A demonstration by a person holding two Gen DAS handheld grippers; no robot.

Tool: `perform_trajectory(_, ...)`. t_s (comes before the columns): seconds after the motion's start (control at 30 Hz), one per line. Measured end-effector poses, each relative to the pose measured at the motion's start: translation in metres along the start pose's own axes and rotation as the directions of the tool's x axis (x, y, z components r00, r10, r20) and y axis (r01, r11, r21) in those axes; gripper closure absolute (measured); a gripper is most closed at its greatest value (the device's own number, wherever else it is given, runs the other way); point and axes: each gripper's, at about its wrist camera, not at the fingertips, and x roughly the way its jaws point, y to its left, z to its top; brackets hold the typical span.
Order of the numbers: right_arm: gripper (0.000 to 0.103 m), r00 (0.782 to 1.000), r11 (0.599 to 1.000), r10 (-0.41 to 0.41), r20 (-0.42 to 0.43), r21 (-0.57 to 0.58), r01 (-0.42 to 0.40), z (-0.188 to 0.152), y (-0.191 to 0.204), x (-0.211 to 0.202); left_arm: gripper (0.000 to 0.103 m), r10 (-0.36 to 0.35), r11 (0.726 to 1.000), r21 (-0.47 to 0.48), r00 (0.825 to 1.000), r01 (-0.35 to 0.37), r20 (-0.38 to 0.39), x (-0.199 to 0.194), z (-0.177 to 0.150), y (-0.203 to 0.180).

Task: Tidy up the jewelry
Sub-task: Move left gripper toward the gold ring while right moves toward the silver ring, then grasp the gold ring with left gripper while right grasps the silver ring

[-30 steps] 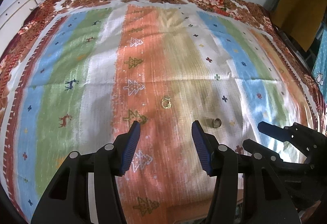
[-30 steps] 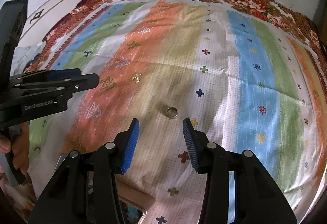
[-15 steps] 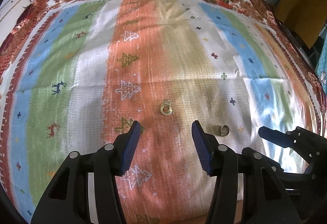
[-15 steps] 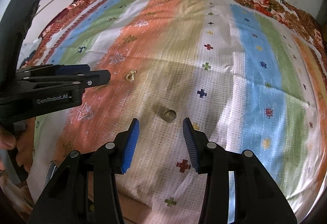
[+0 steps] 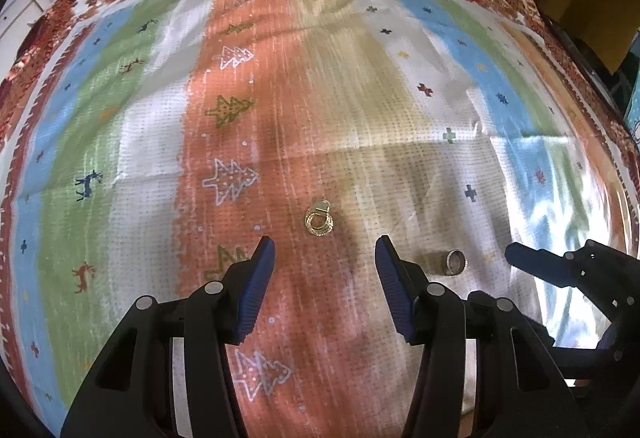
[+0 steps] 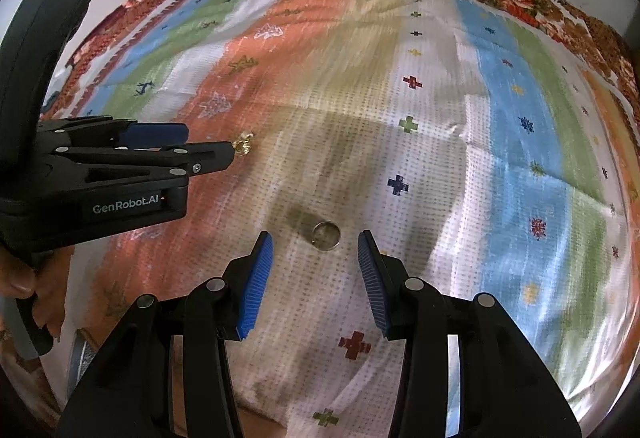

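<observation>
On the striped patterned cloth (image 5: 400, 110), the small gold filigree earring (image 5: 319, 220) is seen just ahead of the empty, spread left gripper (image 5: 324, 254), while the plain silver band ring (image 6: 326, 235) lies just ahead of the likewise spread, empty right gripper (image 6: 316, 250), centred.

The striped cloth (image 5: 280, 86) looked coarsely woven and matt. The gold earring (image 5: 319, 221) glittered, textured metal (tiny, hard to read); the silver ring (image 6: 326, 235) was smooth, polished metal. Gripper pads (image 6: 256, 286) were ribbed blue rubber on matt black plastic.
</observation>
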Motion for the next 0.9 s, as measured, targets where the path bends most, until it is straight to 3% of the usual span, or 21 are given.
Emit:
perform_trajectory(0.67,0.059,0.998,1.000,-0.008,-0.065,-0.012,0.008,0.008,-0.002,0.034,0.051,0.031,1.000,0.003,0.999,-0.031,-0.034,0.033,0.019,0.005)
perform_trajectory(0.9,0.059,0.997,1.000,0.003,-0.082,-0.002,-0.003,0.008,-0.005,0.041,0.057,0.026,0.999,0.023,0.998,-0.024,-0.053,0.042,0.018,0.006)
